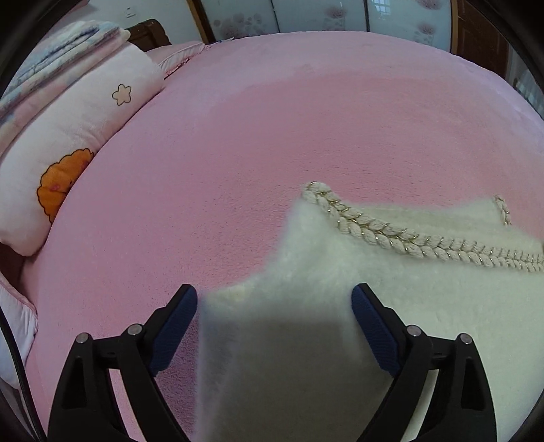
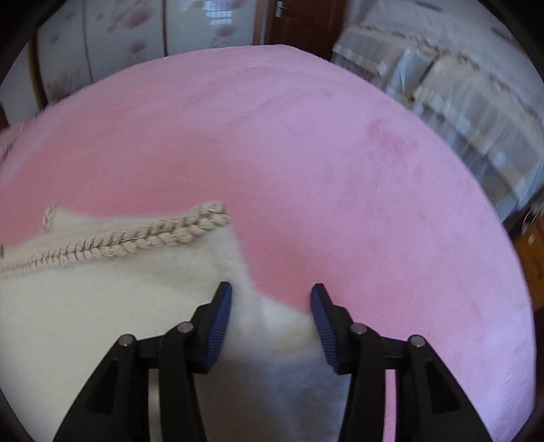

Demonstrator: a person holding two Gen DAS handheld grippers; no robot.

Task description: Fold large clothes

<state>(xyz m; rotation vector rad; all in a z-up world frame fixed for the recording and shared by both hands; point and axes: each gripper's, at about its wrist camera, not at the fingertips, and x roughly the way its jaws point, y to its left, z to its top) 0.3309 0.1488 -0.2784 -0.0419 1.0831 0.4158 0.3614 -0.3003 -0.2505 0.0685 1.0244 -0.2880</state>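
A fluffy white garment (image 1: 391, 292) with a braided cream and gold neckline trim (image 1: 391, 231) lies on the pink bed cover (image 1: 238, 153). My left gripper (image 1: 273, 306) is open, its blue-padded jaws standing on either side of the garment's left shoulder edge. In the right wrist view the same garment (image 2: 102, 306) and trim (image 2: 142, 238) lie at left. My right gripper (image 2: 270, 302) is open with the garment's right shoulder edge between its jaws, not clamped.
A pale pink pillow (image 1: 78, 142) with an orange flower print and folded bedding lie at the left of the bed. Wardrobe doors (image 1: 306, 17) stand behind the bed. A covered sofa (image 2: 476, 102) stands at far right. The pink cover (image 2: 340, 153) stretches ahead.
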